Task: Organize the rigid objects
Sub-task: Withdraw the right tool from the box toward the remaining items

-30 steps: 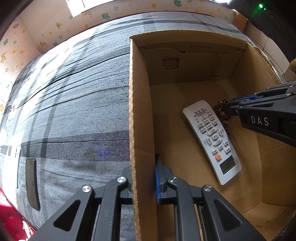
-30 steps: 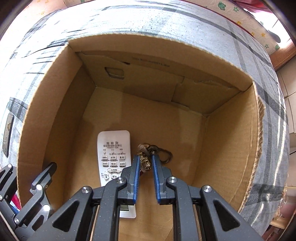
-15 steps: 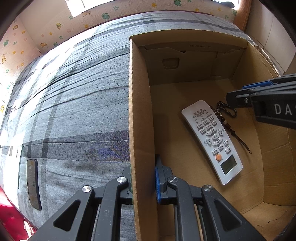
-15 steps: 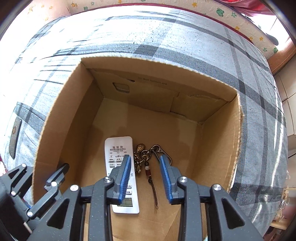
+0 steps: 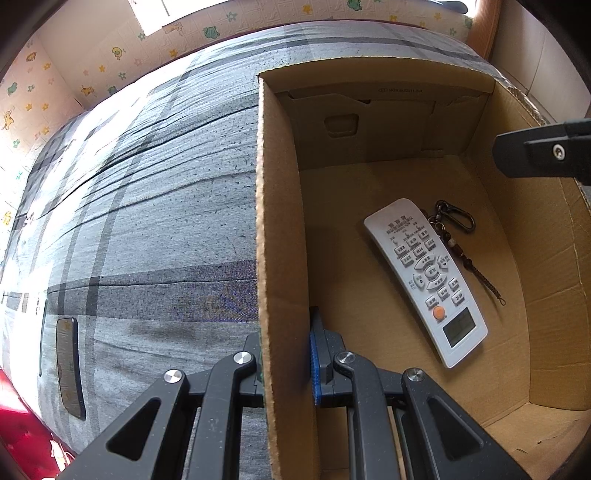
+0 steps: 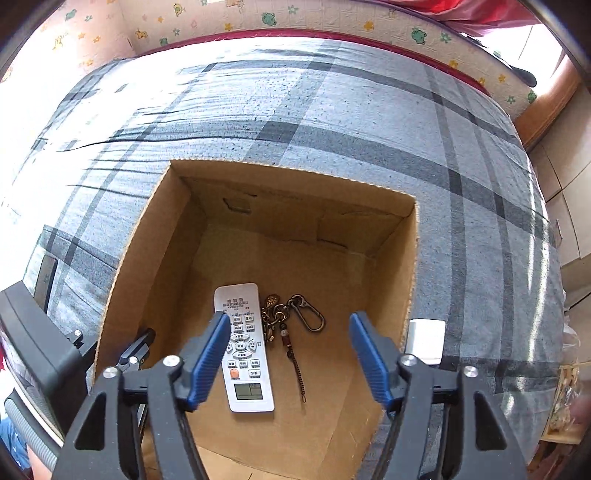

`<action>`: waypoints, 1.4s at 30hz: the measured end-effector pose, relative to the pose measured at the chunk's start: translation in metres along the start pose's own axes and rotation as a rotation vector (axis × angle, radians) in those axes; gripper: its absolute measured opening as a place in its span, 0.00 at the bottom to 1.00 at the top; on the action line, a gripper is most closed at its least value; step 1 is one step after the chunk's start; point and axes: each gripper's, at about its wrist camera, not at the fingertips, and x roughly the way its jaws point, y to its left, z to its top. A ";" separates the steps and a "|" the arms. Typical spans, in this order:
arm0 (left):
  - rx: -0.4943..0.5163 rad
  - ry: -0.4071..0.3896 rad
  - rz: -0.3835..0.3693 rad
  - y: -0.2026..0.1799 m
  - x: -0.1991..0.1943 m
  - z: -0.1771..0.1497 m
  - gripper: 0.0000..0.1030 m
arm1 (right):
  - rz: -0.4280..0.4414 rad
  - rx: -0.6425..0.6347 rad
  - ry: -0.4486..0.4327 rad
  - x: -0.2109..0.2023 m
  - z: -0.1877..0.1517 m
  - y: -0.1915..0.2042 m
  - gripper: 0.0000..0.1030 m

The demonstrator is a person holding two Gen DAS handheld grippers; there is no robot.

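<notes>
An open cardboard box (image 5: 280,221) (image 6: 295,170) stands on a grey plaid bed. On its floor a white remote (image 5: 424,280) (image 6: 243,347) lies face up. A brass keychain with a beaded cord (image 5: 452,221) (image 6: 291,317) rests beside it, on the right. My left gripper (image 5: 286,347) is shut on the box's left wall, one finger on each side; it also shows as a dark clamp (image 6: 136,354) in the right wrist view. Above the box, my right gripper (image 6: 289,325) has its jaws opening and holds nothing. One of its fingers (image 5: 535,155) shows at the right edge.
A dark flat phone-like slab (image 5: 68,365) (image 6: 46,275) lies on the bed left of the box. A small white block (image 6: 424,339) sits just outside the box's right wall. A wall with cartoon stickers (image 6: 295,18) borders the bed's far side.
My right gripper let go of the keychain, spread its jaws and rose out of the box. The keychain now lies beside the remote. The left gripper kept its grip and place.
</notes>
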 end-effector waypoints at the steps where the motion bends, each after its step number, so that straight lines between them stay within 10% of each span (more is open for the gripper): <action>1: 0.000 0.000 0.000 0.000 0.000 0.000 0.14 | -0.004 0.001 -0.006 -0.001 0.000 -0.001 0.76; 13: 0.005 0.000 0.007 -0.001 0.001 0.000 0.14 | -0.007 0.062 -0.058 -0.029 -0.006 -0.031 0.98; 42: 0.004 -0.007 0.008 0.000 -0.001 -0.002 0.14 | -0.128 0.159 -0.124 -0.082 -0.099 -0.137 1.00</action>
